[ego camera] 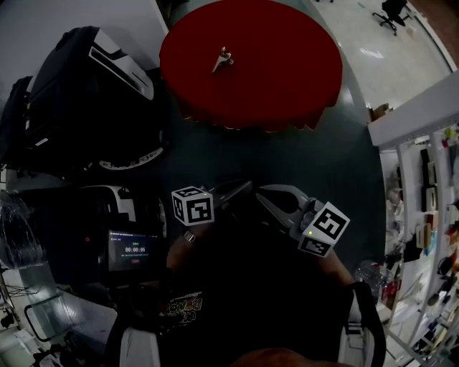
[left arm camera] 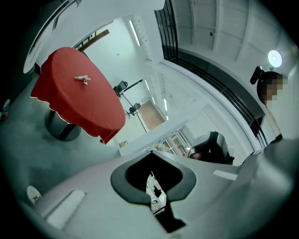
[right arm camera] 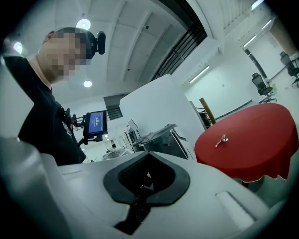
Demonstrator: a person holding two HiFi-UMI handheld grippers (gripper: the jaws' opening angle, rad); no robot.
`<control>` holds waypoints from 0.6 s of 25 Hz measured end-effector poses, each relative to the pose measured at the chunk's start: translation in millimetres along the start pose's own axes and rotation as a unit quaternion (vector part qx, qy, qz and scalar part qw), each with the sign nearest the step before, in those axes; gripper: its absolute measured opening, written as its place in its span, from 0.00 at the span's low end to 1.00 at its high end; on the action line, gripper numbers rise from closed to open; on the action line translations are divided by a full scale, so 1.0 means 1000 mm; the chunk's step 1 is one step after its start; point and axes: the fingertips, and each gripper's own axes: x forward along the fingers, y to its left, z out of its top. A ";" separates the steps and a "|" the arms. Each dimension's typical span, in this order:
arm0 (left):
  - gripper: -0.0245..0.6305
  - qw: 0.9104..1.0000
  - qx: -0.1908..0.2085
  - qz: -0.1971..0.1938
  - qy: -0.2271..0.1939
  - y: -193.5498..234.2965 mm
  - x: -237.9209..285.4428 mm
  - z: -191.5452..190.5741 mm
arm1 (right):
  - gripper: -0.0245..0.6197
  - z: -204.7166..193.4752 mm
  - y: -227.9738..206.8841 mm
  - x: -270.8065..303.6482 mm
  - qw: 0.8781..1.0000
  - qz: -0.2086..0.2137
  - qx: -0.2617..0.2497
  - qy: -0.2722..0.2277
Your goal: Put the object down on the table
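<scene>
A small pale metal object [ego camera: 223, 59] lies on the round red table [ego camera: 287, 79] at the far side of the head view, well away from both grippers. My left gripper [ego camera: 242, 191] and right gripper [ego camera: 267, 192] are held close to the person's body, their tips near each other, both shut and empty. From the left gripper view, the object [left arm camera: 82, 79] rests on the red table [left arm camera: 93, 107] far beyond the shut left gripper [left arm camera: 152, 152]. The right gripper view shows the object [right arm camera: 221, 139] on the table [right arm camera: 252, 149] beyond the shut right gripper [right arm camera: 148, 154].
Black cases and equipment [ego camera: 79, 93] stand at the left, with a small lit screen [ego camera: 131, 250] nearer. White shelving [ego camera: 430, 215] runs along the right and an office chair [ego camera: 393, 13] stands at the far right. Grey floor lies between me and the table.
</scene>
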 end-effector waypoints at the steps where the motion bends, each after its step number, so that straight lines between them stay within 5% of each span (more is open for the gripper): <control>1: 0.06 1.000 0.000 0.002 0.001 -0.005 0.005 -0.009 | 0.04 -0.004 0.002 -0.011 1.000 0.003 0.003 0.000; 15: 0.06 0.999 -0.013 0.039 -0.022 -0.031 0.021 -0.079 | 0.04 -0.037 0.024 -0.077 0.999 0.046 0.004 0.018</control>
